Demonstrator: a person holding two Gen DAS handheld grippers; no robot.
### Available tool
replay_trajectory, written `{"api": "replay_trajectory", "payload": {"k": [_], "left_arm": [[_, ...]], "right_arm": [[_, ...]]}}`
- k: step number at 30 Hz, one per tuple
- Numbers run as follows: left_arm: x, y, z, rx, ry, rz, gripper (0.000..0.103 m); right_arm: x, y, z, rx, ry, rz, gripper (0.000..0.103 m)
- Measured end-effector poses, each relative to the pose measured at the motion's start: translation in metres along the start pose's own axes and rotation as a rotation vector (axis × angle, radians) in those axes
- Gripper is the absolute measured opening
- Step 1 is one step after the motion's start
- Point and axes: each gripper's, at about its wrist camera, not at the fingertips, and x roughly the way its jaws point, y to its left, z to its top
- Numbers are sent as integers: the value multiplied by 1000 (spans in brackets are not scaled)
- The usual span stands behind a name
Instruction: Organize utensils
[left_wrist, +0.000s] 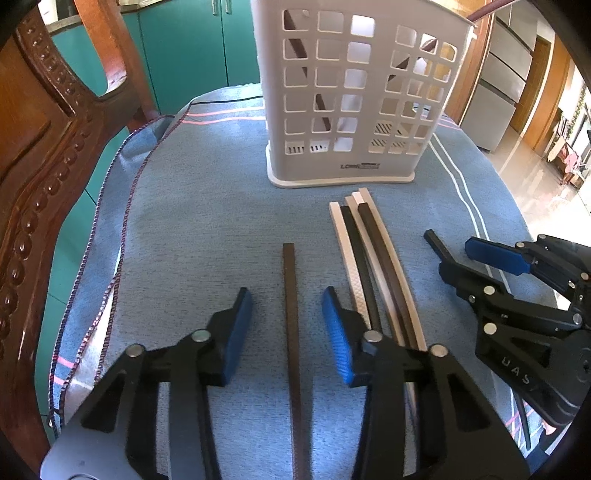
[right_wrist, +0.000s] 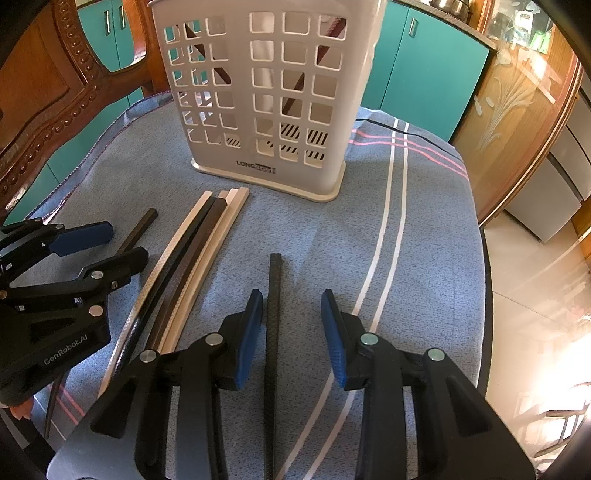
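Note:
A white perforated utensil holder (left_wrist: 351, 96) stands at the back of the table; it also shows in the right wrist view (right_wrist: 266, 99), with dark sticks inside. My left gripper (left_wrist: 286, 317) is open, with a dark chopstick (left_wrist: 291, 332) lying between its fingers on the cloth. My right gripper (right_wrist: 291, 325) is open, with a black chopstick (right_wrist: 273, 332) lying between its fingers. A bundle of white and dark chopsticks (left_wrist: 373, 258) lies between the two grippers, also in the right wrist view (right_wrist: 184, 266). The right gripper (left_wrist: 461, 258) shows in the left view, the left gripper (right_wrist: 110, 247) in the right view.
A blue striped cloth (left_wrist: 203, 221) covers the round table. A carved wooden chair (left_wrist: 40, 158) stands at the left. Teal cabinets (right_wrist: 424, 66) are behind. The table edge (right_wrist: 487, 295) drops off at the right to a tiled floor.

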Motion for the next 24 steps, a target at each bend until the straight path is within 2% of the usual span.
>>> {"api": "replay_trajectory", "payload": {"k": [2, 3, 4, 6, 11, 16, 20, 24], "left_arm": [[0, 1, 0, -5, 0, 0, 25], [0, 2, 0, -13, -1, 2, 19], [0, 4, 0, -20, -1, 2, 14], [1, 6, 1, -28, -2, -1, 8], [-1, 9, 1, -43, -7, -17, 7], [-17, 12, 5, -63, -49, -52, 7], [-43, 15, 3, -70, -114, -90, 7], [-85, 20, 4, -96, -193, -176, 7]], "right_arm": [[1, 0, 0, 3, 3, 5, 34], [1, -1, 1, 6, 4, 20, 28], [1, -1, 1, 5, 5, 47, 17], [1, 3, 1, -17, 0, 65, 8], [1, -2, 2, -1, -15, 78, 7], [-15, -14, 1, 58, -63, 69, 7], [-50, -28, -5, 144, -146, 95, 7], [-95, -39, -10, 196, -233, 138, 7]]}}
